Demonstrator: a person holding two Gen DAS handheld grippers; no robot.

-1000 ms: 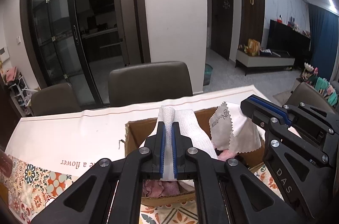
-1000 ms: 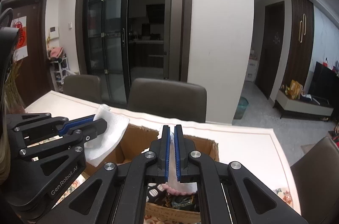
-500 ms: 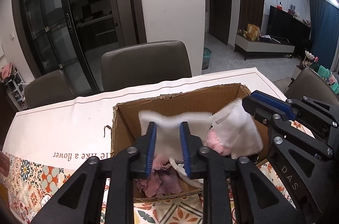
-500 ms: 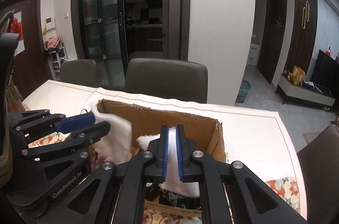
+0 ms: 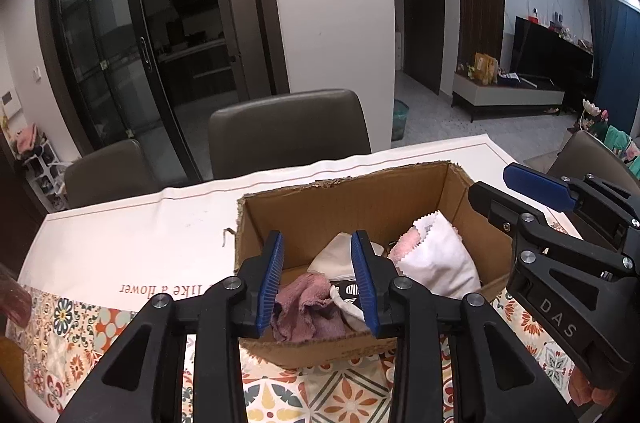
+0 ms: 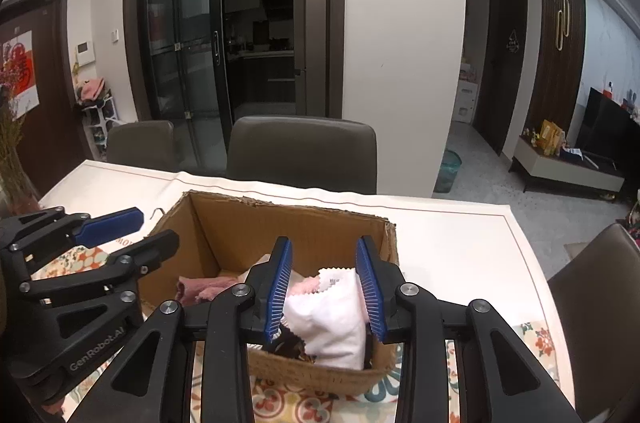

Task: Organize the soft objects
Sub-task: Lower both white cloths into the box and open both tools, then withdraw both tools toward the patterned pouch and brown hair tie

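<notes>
Here, the left gripper [image 5: 318,277] and right gripper [image 6: 324,287], low at frame centre, stand partly open over the cardboard box [image 5: 360,199]; their jaws have just been opening and grip nothing. The white cloth [image 6: 332,319] and mauve towel [image 5: 304,307] lie inside the box, below the pads.

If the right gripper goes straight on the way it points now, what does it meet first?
Probably the white cloth lying in the cardboard box: it sits directly between and ahead of the right gripper, whose jaws have just been opening. Depth is unclear.
</notes>
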